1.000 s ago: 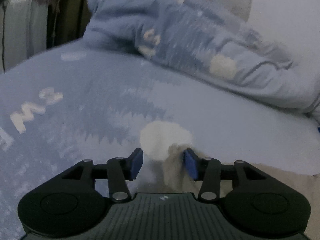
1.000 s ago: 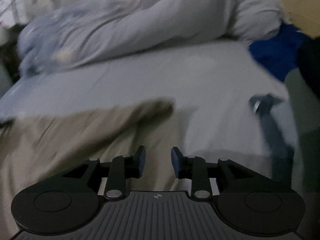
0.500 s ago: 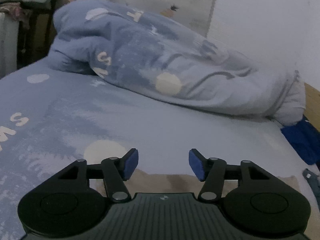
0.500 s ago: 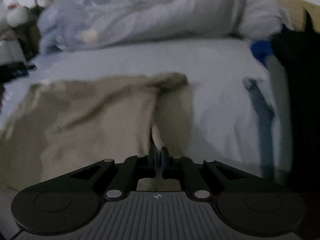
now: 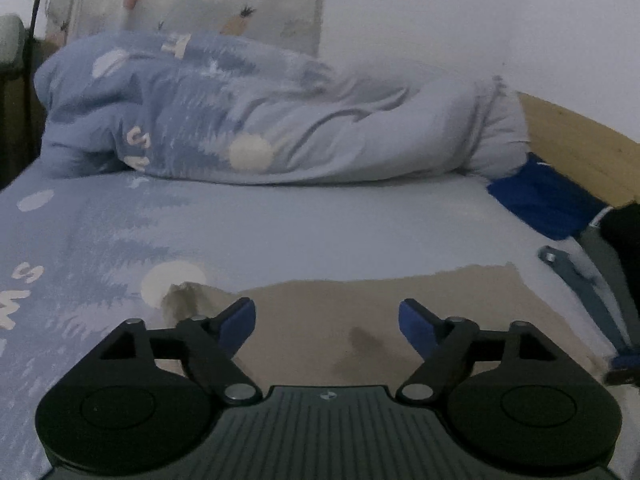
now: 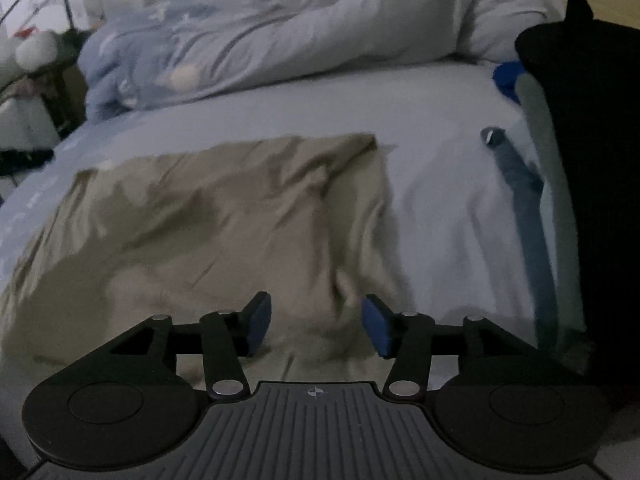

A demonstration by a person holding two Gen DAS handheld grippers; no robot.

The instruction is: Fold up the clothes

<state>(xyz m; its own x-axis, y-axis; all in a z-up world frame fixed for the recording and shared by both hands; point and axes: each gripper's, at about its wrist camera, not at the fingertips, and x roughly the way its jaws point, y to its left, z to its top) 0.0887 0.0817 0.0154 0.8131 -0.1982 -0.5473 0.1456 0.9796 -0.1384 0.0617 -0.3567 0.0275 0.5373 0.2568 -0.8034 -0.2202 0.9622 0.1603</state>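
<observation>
Tan garment [image 6: 224, 216] lies spread and creased on the bed [image 6: 436, 120], below both tongs. Left tongs [image 5: 327, 322] opening wide, nothing between the jaws. Right tongs [image 6: 316, 324] also opening, released, cloth beneath but not pinched. Rolled duvet [image 5: 280, 128] at 12 o'clock.

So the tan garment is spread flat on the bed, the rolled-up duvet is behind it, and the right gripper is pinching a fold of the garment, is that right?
Not quite. The right gripper pinches nothing: the right wrist view shows its jaws apart and opening, above the tan garment. The garment does lie spread on the bed, with the rolled-up duvet behind it.
</observation>
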